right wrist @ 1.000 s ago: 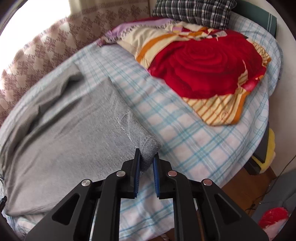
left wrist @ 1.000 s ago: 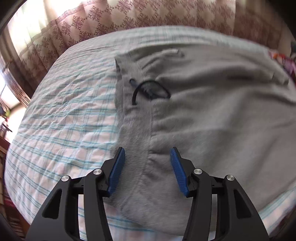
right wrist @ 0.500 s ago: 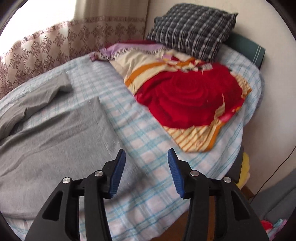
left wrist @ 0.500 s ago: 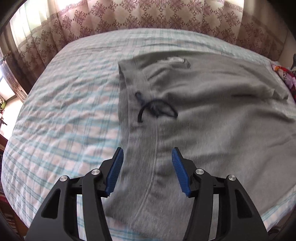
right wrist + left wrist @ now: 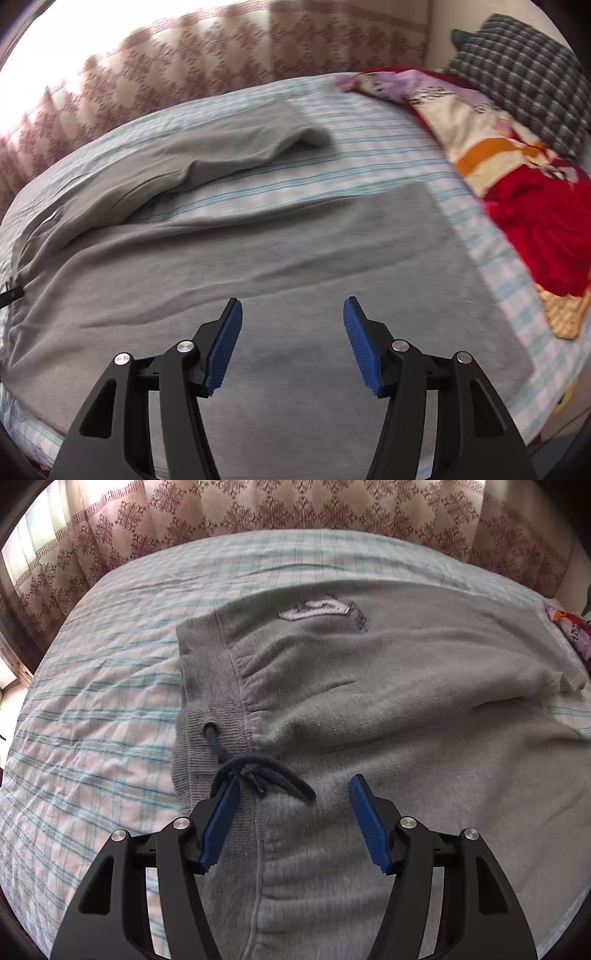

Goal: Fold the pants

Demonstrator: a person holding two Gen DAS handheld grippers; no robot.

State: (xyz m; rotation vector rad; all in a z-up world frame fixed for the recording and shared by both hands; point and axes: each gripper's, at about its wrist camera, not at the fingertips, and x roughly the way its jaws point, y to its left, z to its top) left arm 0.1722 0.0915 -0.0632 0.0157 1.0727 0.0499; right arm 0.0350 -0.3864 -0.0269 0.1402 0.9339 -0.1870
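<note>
Grey sweatpants [image 5: 369, 686] lie spread on the bed, waistband [image 5: 207, 694] to the left with a dark drawstring [image 5: 258, 775] and a white logo patch [image 5: 314, 609]. My left gripper [image 5: 291, 812] is open and empty, hovering over the waistband by the drawstring. In the right wrist view the two legs [image 5: 295, 258] lie apart, the far leg [image 5: 207, 162] rumpled and the near one flat. My right gripper [image 5: 291, 332] is open and empty above the near leg.
The bed has a blue-checked sheet [image 5: 92, 701]. A red and yellow blanket [image 5: 535, 206] and a dark plaid pillow [image 5: 517, 66] lie at the right. Patterned curtains [image 5: 295, 509] hang behind the bed. The bed's front edge lies just below the grippers.
My right gripper let go of the leg cuff, opened and moved left over the near leg. My left gripper stayed open and moved forward along the waistband toward the drawstring.
</note>
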